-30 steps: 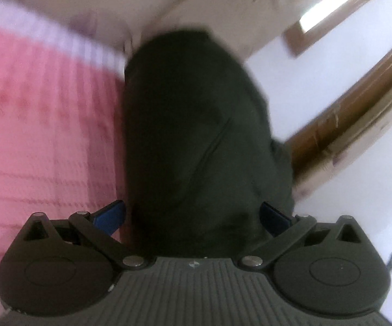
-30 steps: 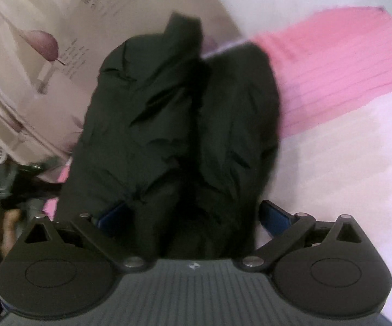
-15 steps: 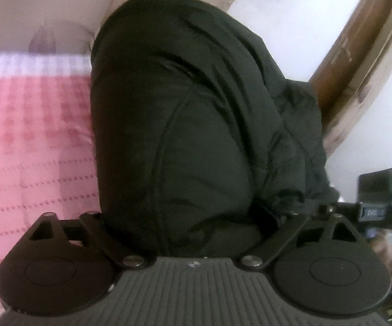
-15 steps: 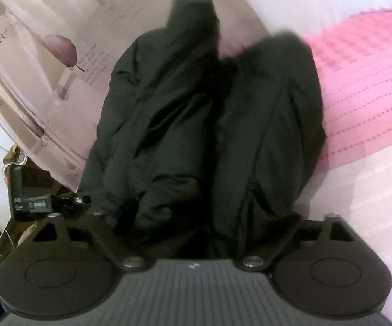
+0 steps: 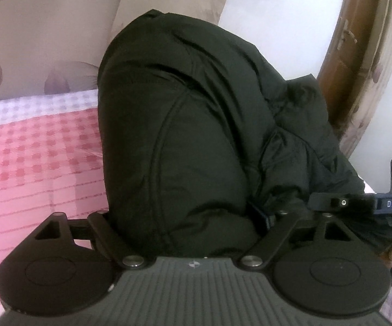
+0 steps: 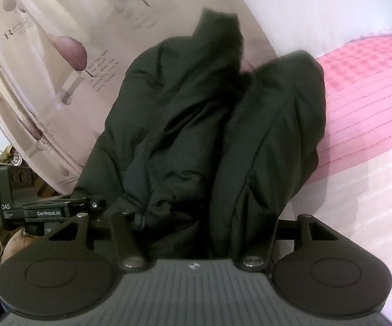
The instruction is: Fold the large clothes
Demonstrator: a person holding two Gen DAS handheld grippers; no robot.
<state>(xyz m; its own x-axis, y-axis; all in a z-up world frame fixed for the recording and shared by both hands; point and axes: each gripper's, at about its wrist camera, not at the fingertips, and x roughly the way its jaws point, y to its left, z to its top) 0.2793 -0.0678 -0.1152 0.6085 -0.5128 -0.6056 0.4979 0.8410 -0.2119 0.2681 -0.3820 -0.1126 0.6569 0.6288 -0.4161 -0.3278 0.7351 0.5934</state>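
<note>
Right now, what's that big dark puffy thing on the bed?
Find the pink checked bedspread in front of the beige flowered curtain. The black padded jacket is bunched on it, the only dark, shiny, puffy thing there, with both tools at its near edge.

One black jacket (image 5: 196, 135), two grippers (image 5: 190, 217) (image 6: 193, 217), one pink bedspread (image 5: 38, 157), one door (image 5: 359, 54)

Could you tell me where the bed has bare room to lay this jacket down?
Free: the pink checked bedspread left of the black jacket, up to the curtain; in the right wrist view it also lies open on the jacket's right. Crowded: the side where the right tongs are.
</note>
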